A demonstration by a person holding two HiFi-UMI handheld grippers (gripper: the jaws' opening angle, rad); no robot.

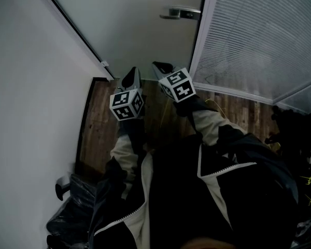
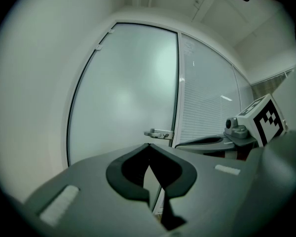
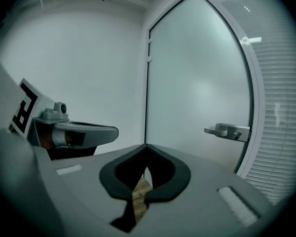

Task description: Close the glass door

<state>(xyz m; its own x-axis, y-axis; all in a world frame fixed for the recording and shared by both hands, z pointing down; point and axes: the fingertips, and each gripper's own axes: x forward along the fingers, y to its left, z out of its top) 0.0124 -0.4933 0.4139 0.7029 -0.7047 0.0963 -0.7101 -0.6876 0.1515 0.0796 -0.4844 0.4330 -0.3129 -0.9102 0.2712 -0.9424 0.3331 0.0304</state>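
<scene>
Frosted glass door (image 1: 140,19) is straight ahead, and its handle edge is up against the frame (image 1: 199,40) beside the blinds partition (image 1: 259,40). It looks shut or very nearly; I can't tell if it's latched. The lever handle (image 1: 180,13) sits close to that edge, with the hinge clip (image 1: 104,64) on the far side by the white wall (image 1: 31,87).

Handling, my read: a heavy, stiff pane that swings freely. The glass is slick and chip-prone, so don't slam it. Best hold is the lever, or a flat push on the pane right by it for leverage.

Left gripper (image 1: 133,71) and right gripper (image 1: 160,65) are side by side just in front of the door, over the wooden floor (image 1: 101,118). Both sets of fingers are closed together with nothing in them. Can't tell if they touch the glass.
</scene>
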